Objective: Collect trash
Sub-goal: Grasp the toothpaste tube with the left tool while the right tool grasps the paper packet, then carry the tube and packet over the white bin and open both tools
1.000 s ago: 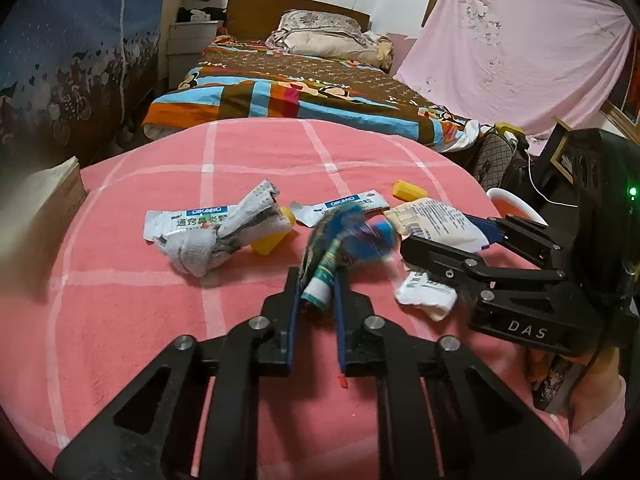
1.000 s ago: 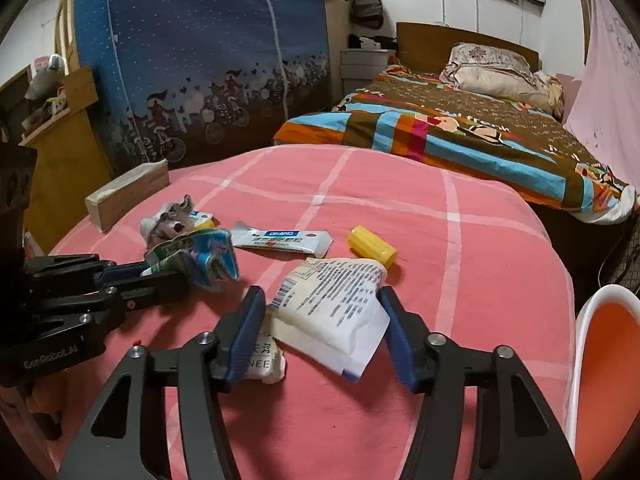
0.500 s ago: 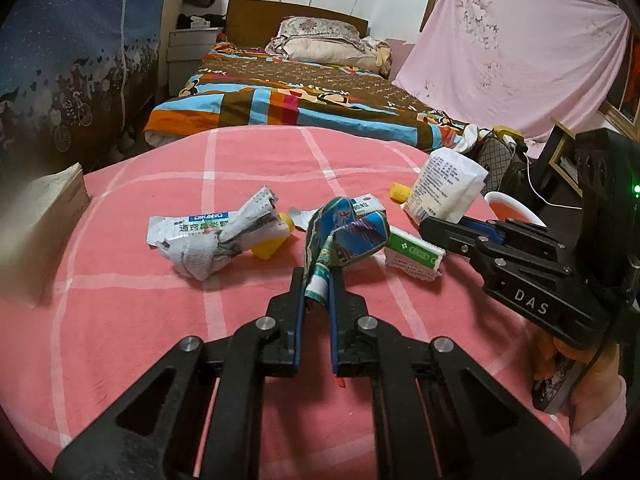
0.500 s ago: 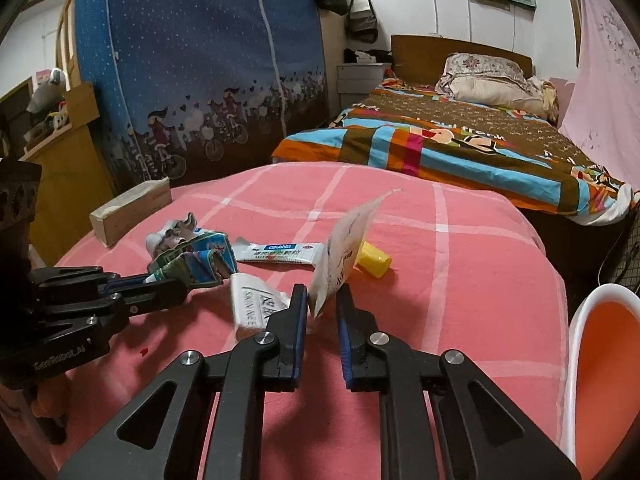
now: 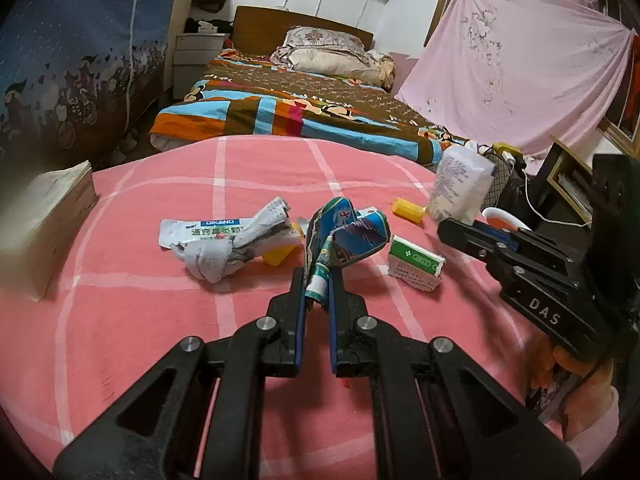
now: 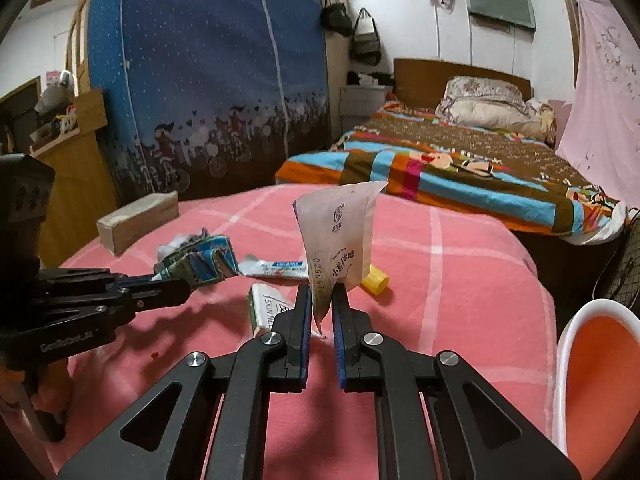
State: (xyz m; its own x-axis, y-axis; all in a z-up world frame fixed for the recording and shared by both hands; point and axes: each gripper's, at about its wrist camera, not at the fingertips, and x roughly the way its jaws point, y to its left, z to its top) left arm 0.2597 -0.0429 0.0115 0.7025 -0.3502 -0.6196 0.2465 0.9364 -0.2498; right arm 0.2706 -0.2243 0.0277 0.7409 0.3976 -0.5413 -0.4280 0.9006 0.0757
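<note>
My left gripper is shut on a crumpled blue wrapper and holds it above the pink table. It also shows in the right wrist view. My right gripper is shut on a white printed pouch, lifted upright off the table; the pouch also shows in the left wrist view. On the table lie a crumpled white wrapper, a green-and-white box, a yellow cap and a white sachet.
A tan tissue box sits at the table's left edge. An orange bin with a white rim stands beside the table on the right. A bed lies beyond the table.
My right gripper closed on the white pouch and lifted it upright off the table. My left gripper raised the blue wrapper a little. The green-and-white box under the pouch is now uncovered.
</note>
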